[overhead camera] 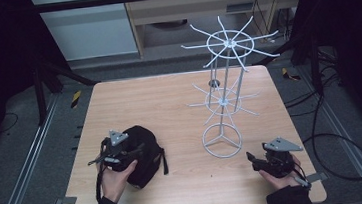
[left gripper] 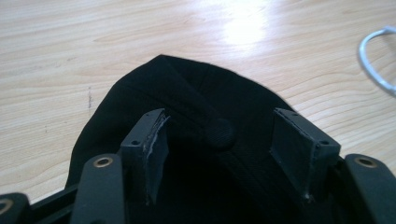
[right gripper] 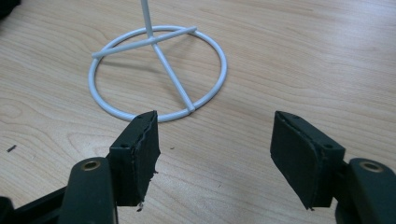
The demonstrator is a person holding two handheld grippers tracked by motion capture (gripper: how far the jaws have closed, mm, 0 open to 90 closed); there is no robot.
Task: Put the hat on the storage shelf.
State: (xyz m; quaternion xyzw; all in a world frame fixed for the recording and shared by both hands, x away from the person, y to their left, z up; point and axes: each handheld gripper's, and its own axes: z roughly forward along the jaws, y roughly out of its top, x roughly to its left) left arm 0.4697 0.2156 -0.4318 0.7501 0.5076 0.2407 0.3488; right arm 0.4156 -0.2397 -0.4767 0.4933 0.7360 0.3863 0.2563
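Two tools stand open: the left tool (left gripper: 219, 154) straddles the black cap (left gripper: 187, 107) lying on the table (overhead camera: 169, 103) without gripping it, the right tool (right gripper: 215, 154) waits near the white wire rack (overhead camera: 219, 103); next, probably close on the crown and lift.

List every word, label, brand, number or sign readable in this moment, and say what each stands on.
None: no readable text in these views.
Black cap: plain fabric with a top button, no logo or lettering on the part in view.
White wire rack: bare wire, no label.
Wooden table: only wood grain and small marks.
Left gripper and right gripper: plain black pads, unmarked.
Yellow-and-black striped markers on the floor: stripes only, no words.
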